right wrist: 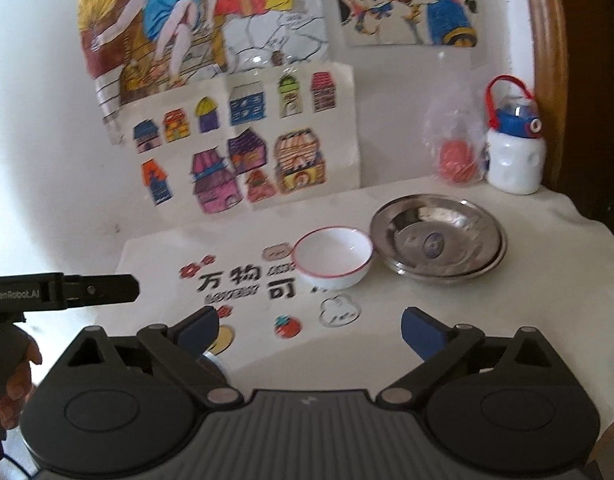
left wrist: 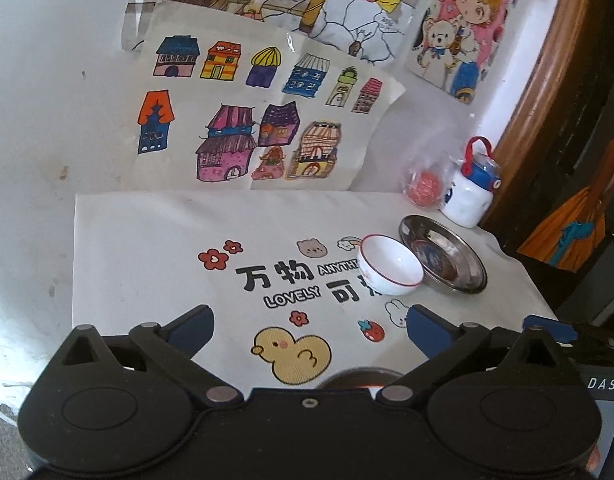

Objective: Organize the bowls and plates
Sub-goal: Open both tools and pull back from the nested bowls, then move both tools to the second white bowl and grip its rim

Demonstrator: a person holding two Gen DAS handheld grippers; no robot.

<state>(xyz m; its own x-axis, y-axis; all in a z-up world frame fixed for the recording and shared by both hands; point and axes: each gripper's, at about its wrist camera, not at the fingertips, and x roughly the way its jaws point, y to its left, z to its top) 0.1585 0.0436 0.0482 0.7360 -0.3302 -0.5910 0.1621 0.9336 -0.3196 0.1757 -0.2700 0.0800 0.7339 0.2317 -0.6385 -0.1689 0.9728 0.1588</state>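
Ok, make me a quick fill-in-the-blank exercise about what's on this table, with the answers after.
1. The white bowl has a thin ____ line around its rim.
2. The plates beside the bowl are made of shiny ____.
3. Both the left gripper and the right gripper have their jaws ____.
4. The white bottle carries a ____ handle.

Missing words: red; metal; open; red
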